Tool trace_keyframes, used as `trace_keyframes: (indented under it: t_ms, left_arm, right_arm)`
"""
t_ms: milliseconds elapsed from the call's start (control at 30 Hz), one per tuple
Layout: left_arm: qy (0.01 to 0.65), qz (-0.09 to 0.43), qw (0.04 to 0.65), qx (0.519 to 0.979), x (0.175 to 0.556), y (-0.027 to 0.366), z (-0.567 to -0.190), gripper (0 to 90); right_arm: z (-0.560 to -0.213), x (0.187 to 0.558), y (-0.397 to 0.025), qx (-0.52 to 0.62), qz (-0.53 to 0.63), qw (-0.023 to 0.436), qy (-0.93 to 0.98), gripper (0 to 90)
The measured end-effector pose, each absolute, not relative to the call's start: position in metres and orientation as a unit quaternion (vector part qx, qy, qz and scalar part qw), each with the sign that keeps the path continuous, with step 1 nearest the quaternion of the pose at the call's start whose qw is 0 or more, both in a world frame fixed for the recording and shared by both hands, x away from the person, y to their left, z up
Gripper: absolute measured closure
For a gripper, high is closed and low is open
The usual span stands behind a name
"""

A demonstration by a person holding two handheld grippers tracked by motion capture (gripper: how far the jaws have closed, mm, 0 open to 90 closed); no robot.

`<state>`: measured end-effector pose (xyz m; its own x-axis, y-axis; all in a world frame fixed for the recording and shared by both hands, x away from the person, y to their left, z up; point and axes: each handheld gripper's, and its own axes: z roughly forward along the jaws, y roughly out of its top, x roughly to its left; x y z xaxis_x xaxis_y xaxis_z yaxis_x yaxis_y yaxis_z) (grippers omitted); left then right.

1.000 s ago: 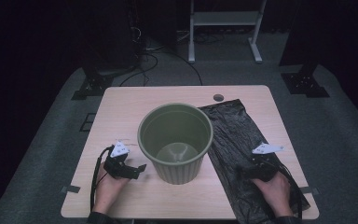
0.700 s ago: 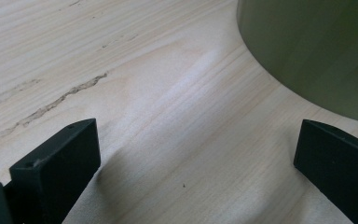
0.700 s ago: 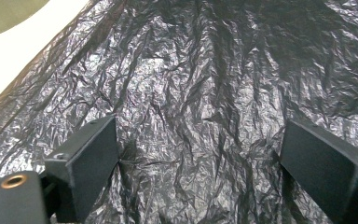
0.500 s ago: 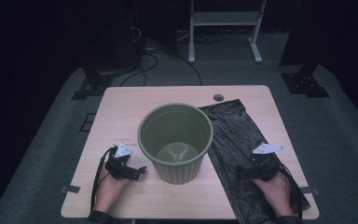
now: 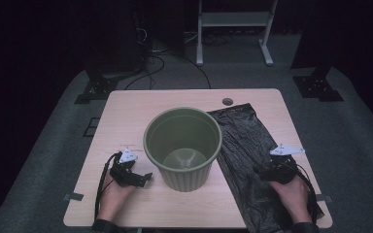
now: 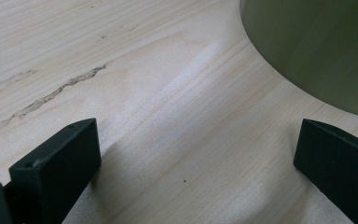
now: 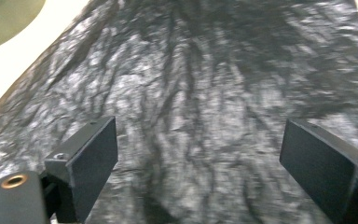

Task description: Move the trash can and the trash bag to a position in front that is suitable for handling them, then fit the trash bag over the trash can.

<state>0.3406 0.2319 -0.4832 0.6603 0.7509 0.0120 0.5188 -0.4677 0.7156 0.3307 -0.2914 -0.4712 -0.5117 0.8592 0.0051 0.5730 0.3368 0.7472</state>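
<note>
The bin [image 5: 183, 148] stands mid-frame in the high view, on the table [image 5: 126, 111]. Right of it, the plastic bag [image 5: 252, 160] lies flat, running from the table's upper right down to the lower right edge. The left gripper [image 5: 141, 178] sits lower left, just beside the bin's base. The right gripper [image 5: 263, 174] sits lower right, over the bag.

Left gripper [image 5: 143, 177] low at the near-left, held in left hand [image 5: 115, 191], jaws spread wide, nothing between them. Right gripper [image 5: 261, 173] low at the near-right, held in right hand [image 5: 294, 190], jaws likewise wide apart and empty. Both forearms entering from the bottom edge, well apart. Cables looping back from each gripper toward the wrists.
</note>
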Motion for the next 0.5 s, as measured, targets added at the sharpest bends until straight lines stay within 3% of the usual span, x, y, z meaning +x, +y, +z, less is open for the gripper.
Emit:
trace_keyframes:
  t_ms: [500]
  left_arm:
    - [0.38,0.166,0.351,0.84,0.34,0.232,-0.483,0.0]
  right_arm:
    - [-0.473,0.351,-0.333,0.507,0.349,0.206,0.761,10.4]
